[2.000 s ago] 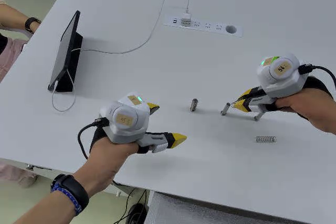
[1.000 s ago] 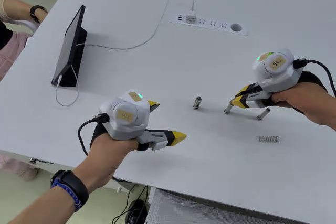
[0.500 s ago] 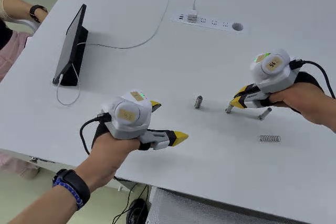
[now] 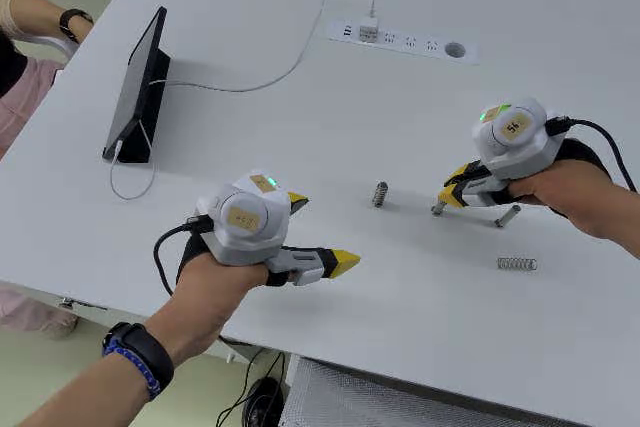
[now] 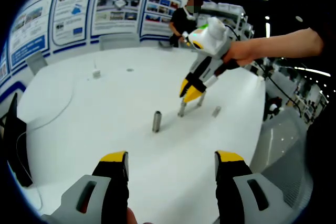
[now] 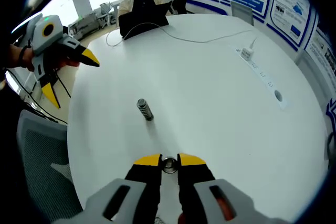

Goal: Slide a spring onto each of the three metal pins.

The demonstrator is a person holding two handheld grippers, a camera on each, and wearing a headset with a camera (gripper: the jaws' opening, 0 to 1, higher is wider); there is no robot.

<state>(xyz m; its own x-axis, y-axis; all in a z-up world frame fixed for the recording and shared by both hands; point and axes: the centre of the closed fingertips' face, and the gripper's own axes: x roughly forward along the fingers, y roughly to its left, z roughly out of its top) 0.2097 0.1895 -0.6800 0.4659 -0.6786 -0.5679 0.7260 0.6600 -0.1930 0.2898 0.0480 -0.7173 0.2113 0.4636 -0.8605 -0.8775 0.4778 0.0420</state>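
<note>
One metal pin point(image 4: 438, 208) sits pinched in the narrowed jaws of the right gripper point(image 4: 450, 195), right of centre in the head view.
A pin with a spring on it point(image 4: 379, 194) stands just left, mid-frame; a second bare pin point(image 4: 507, 215) lies just right, below the hand; a loose spring point(image 4: 517, 264) lies lower right; the left gripper point(image 4: 320, 231), jaws wide and holding nothing, hovers lower left of centre; power strip point(image 4: 405, 44) at top; tablet point(image 4: 140, 87) upper left.

**Pins Right of Centre**

On the table point(image 4: 300, 137), a pin with a spring on it point(image 4: 380, 194) stood mid-table. Just right of it, a second pin point(image 4: 438, 208) sat between the jaws of the right gripper point(image 4: 447, 197). A third pin point(image 4: 507, 215) lay further right, with a loose spring point(image 4: 517, 264) in front of it. A tablet point(image 4: 135, 87) stood far left and a power strip point(image 4: 405, 44) lay behind.
</note>
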